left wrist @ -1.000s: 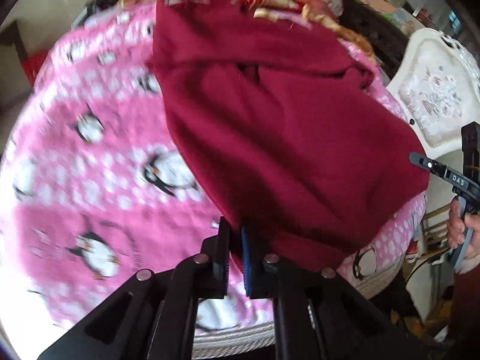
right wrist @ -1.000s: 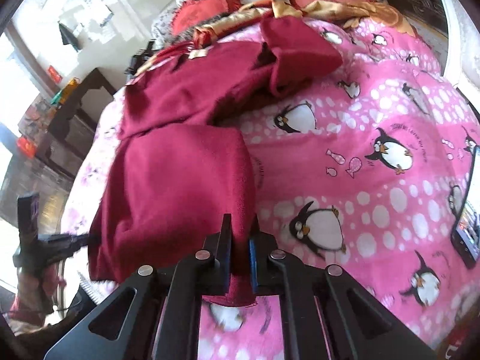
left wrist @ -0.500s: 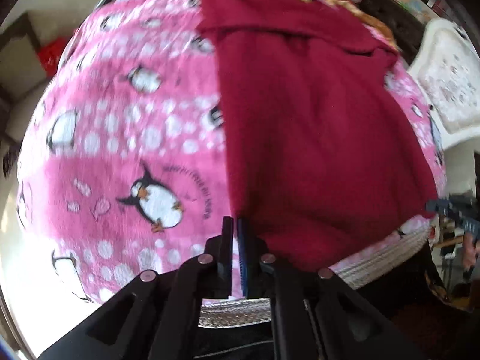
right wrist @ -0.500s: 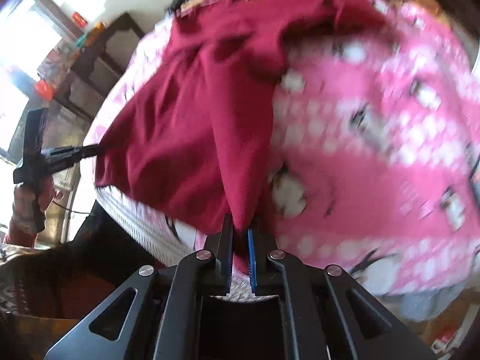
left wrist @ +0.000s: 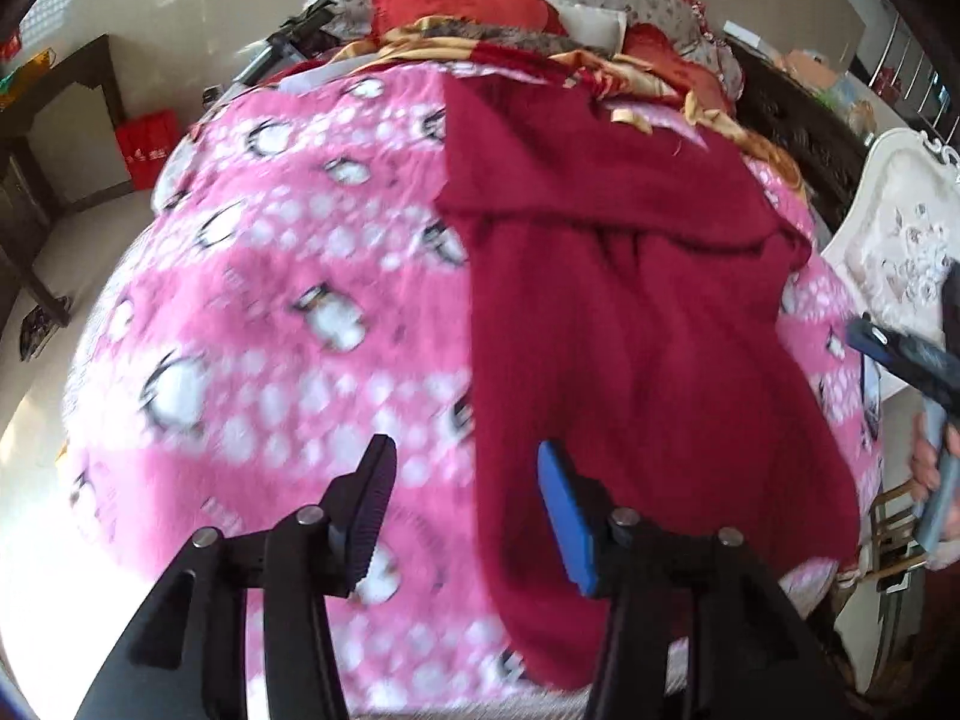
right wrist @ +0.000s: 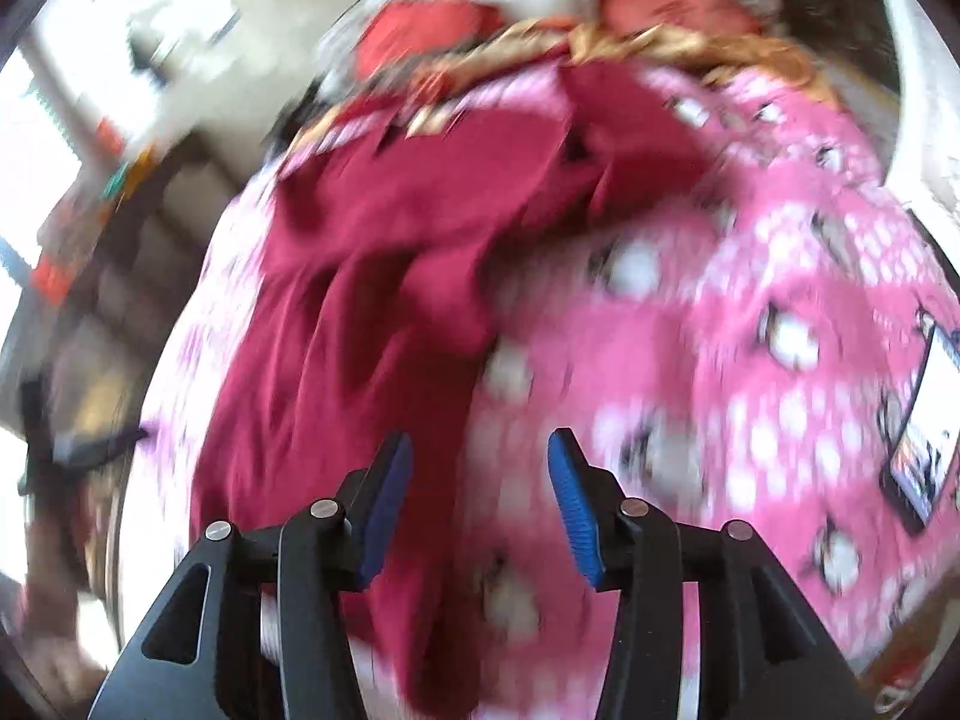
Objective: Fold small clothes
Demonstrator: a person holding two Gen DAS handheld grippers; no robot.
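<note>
2 tools: both have their jaws opening over the bed, with no cloth pinched in either one.
Bed: the pink penguin blanket (left wrist: 288, 324) covers it and carries everything; bare pink shows on both sides of the garment.
Garment: the dark red garment (left wrist: 630, 330) lies lengthwise on the blanket, its near hem draped over the bed's front edge and its far end bunched against the red and gold bedding (left wrist: 480, 6) at the head.
Garment shape: a fold or flap crosses its upper part, and creases run down the body in the right wrist view; it does not yet look flat.
Left tool: the left tool (left wrist: 465, 510) hangs over the garment's left edge near the hem, jaws parted, with blanket showing between them and the cloth edge just beside the blue pad.
Right tool: the right tool (right wrist: 480, 510) hangs over the opposite long edge, jaws parted, red cloth under its left pad and pink under its right; this view is blurred, so finer detail cannot be told.
Step in hand: by my reading, letting go after laying the garment out, before the next fold.
Doing it well: let the jaws clear the cloth fully before moving, so the hem is not dragged.
Next grip: I would take the edge itself, 1 layer only, not blanket pile.
Phone: a phone (right wrist: 918, 456) lies on the blanket near the right side; keep the fold away from it.
</note>
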